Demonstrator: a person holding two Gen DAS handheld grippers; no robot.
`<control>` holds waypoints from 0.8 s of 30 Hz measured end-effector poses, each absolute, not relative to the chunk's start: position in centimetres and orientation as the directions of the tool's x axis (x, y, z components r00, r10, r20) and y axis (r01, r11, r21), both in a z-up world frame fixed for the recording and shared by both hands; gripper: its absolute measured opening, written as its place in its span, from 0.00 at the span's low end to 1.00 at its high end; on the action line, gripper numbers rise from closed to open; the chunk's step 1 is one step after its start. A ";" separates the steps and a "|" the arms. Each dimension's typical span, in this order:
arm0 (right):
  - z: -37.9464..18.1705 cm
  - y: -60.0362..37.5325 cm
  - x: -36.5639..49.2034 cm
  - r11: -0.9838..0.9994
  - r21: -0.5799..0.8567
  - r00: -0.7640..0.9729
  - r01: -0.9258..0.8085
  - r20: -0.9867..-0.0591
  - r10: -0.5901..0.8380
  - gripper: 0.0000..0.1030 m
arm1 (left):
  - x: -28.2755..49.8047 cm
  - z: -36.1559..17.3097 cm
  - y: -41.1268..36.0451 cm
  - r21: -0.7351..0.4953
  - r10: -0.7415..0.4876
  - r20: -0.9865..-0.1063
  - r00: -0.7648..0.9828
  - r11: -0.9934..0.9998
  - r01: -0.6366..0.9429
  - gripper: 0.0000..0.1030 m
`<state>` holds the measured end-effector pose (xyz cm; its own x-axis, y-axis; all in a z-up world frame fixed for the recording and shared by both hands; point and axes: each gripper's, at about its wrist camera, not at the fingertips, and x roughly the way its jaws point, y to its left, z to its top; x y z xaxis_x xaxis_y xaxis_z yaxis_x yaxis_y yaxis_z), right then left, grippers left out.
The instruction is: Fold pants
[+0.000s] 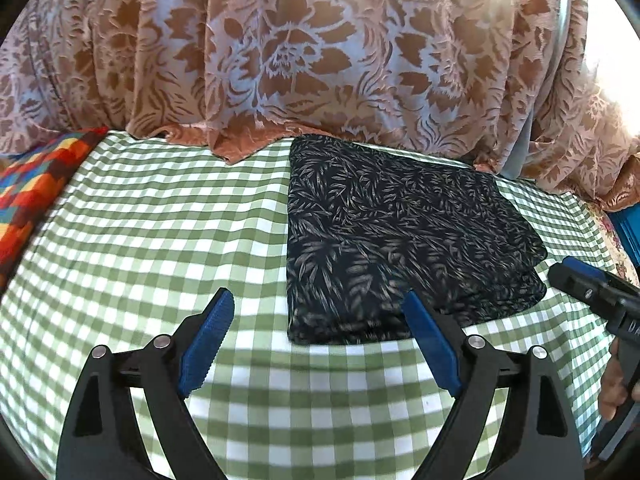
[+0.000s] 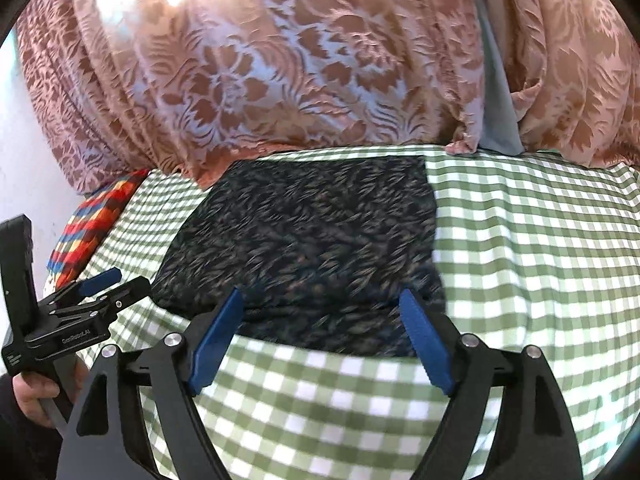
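The pants (image 1: 400,232) are dark navy with a grey leaf print and lie folded into a thick rectangle on the green-and-white checked bedsheet (image 1: 160,220). My left gripper (image 1: 320,300) stands open just in front of the near left corner of the bundle, nothing between its blue pads. In the right wrist view the same folded pants (image 2: 304,240) fill the middle, and my right gripper (image 2: 322,300) hovers open over their near edge without pressing on them. Each gripper also shows in the other's view: the right gripper (image 1: 592,288) at the far right, the left gripper (image 2: 100,280) at the far left.
A pink floral curtain (image 1: 320,52) hangs along the far side of the bed and drapes onto the sheet. A bright multicoloured cloth (image 1: 36,196) lies at the left edge. A hand (image 2: 36,396) grips the left tool's handle. Checked sheet stretches to the right of the pants.
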<state>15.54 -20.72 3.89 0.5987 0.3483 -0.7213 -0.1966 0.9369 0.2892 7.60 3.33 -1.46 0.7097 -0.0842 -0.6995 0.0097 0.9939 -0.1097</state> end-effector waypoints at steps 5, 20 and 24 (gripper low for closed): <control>3.8 -18.3 13.4 0.946 0.246 0.603 -0.211 -0.729 0.324 0.84 | 5.4 -1.2 2.6 -0.092 -0.059 -0.692 0.720 0.996 -0.007 0.85; 3.6 -17.1 9.1 0.984 0.121 0.656 -0.129 -0.734 0.176 0.92 | 0.0 -2.4 0.7 -0.059 -0.015 -0.677 0.736 0.998 -0.034 0.96; 3.3 -16.7 8.8 0.986 0.109 0.652 -0.130 -0.739 0.168 0.94 | -0.4 -2.3 0.6 -0.007 0.049 -0.673 0.738 0.997 -0.073 0.96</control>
<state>8.77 -16.75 3.32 0.6520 0.1675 -0.7394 -0.1301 0.9855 0.1086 -0.36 0.56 -2.31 0.7381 0.0493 -0.6729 -0.0733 0.9973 -0.0073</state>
